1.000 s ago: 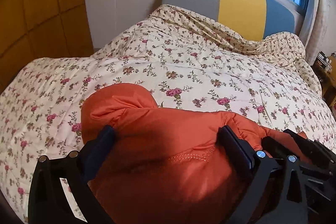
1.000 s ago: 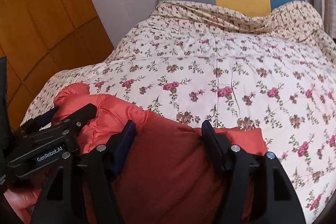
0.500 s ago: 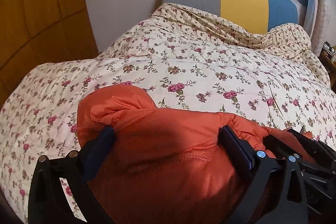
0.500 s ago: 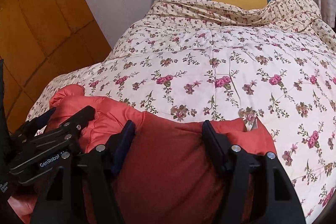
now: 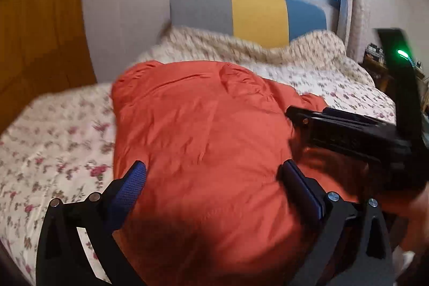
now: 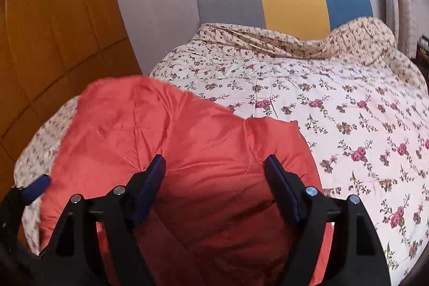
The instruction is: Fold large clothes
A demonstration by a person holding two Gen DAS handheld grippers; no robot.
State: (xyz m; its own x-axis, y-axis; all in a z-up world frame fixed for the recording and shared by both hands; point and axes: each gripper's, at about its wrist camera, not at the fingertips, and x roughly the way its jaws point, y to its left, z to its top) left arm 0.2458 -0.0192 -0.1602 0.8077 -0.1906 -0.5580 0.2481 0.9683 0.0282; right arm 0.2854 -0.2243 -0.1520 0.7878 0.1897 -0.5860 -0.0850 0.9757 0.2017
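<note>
An orange puffy jacket (image 5: 203,125) lies bunched on the floral quilt (image 5: 53,141) at the near left of the bed. My left gripper (image 5: 214,170) stands wide over its near part, the jacket bulging between the fingers and the left blue pad (image 5: 131,186) showing bare. The view is blurred. My right gripper (image 6: 214,162) straddles the same jacket (image 6: 166,130); its jaws are opening and the fabric swells up between them. The right gripper's black body (image 5: 348,130) shows in the left wrist view, to the right over the jacket.
The quilt (image 6: 335,111) spreads out to the right and far side. A grey, yellow and blue headboard (image 6: 289,2) stands under a curtained window. Wooden panelling (image 6: 53,31) runs along the left. A cluttered dark shelf (image 5: 375,58) stands far right.
Both views have shifted fast, the left one blurred. The jacket now reaches higher and further across the quilt. The right fingers stand slightly wider apart.
</note>
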